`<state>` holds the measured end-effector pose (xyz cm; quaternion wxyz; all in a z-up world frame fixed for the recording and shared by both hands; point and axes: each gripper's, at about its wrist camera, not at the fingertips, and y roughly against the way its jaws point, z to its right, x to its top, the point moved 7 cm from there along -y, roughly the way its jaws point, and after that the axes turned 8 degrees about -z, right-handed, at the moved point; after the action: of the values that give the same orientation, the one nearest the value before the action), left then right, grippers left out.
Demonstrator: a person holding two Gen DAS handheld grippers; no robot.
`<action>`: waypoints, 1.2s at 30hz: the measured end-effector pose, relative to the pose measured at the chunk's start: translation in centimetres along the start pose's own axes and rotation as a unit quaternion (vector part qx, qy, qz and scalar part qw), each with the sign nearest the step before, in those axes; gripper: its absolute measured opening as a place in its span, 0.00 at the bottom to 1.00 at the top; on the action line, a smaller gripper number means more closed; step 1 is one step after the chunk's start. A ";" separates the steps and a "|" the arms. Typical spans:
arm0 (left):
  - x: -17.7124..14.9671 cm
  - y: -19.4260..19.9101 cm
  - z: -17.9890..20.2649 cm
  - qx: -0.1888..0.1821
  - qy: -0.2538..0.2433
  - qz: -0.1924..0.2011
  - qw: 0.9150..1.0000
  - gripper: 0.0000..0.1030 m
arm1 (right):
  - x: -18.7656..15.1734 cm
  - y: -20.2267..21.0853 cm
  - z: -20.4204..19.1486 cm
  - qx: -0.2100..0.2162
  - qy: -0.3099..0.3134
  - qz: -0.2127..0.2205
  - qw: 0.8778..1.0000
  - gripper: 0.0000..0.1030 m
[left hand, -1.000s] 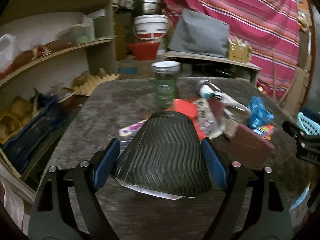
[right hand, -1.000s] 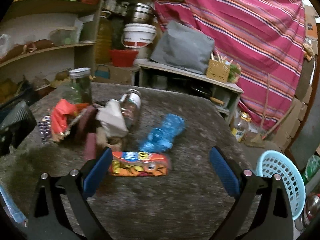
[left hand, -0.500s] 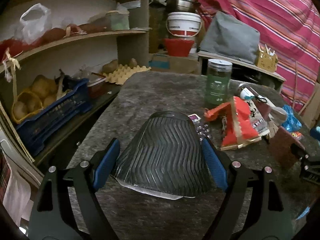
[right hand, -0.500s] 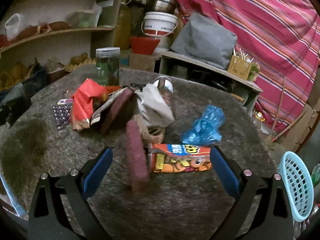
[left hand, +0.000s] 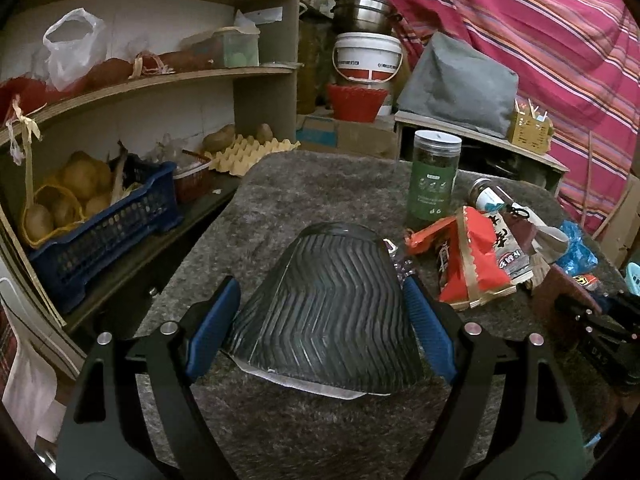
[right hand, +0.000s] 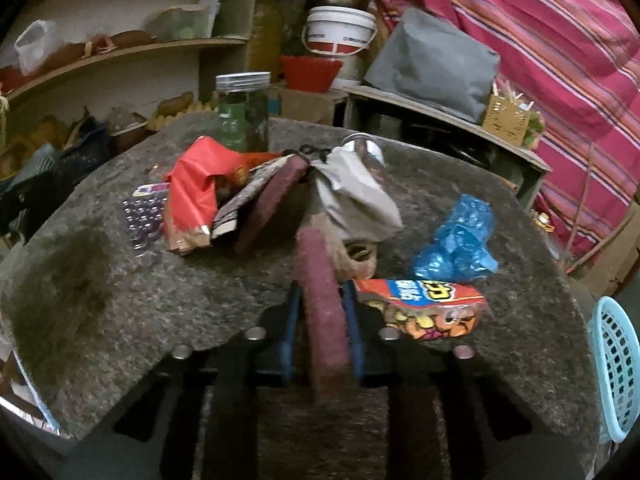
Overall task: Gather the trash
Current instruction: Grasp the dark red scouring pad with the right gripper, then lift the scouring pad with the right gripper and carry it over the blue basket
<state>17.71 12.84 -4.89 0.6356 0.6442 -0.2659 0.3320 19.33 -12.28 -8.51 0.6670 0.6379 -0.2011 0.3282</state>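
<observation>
On the grey felt-covered table (right hand: pixel 120 300), a maroon scouring pad (right hand: pixel 322 300) is stood on edge between the closing jaws of the right gripper (right hand: pixel 320 312). A black ribbed paper bowl (left hand: pixel 324 312) is clamped by the widely spread left gripper (left hand: pixel 322 308).

Left tongs (left hand: pixel 320 312) spread wide; right tongs (right hand: pixel 320 320) closing.
</observation>
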 end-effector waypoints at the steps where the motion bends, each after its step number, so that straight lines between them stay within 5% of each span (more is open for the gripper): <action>1: 0.0 0.0 0.1 -0.001 0.000 0.000 1.000 0.79 | 0.0 0.0 -0.2 0.009 0.003 -0.001 1.000 0.14; 25: 0.9 1.3 4.6 -0.023 -0.018 0.020 0.999 0.79 | 1.0 5.3 4.8 0.032 -0.028 0.059 0.997 0.14; 36: 1.1 1.4 6.3 -0.034 -0.024 0.019 0.999 0.79 | 1.1 5.7 8.6 -0.015 -0.055 0.063 0.996 0.14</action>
<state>17.94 6.59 -2.99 0.6439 0.6251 -0.3042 0.3195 17.46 -20.75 -2.76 0.6428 0.6308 -0.2824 0.3304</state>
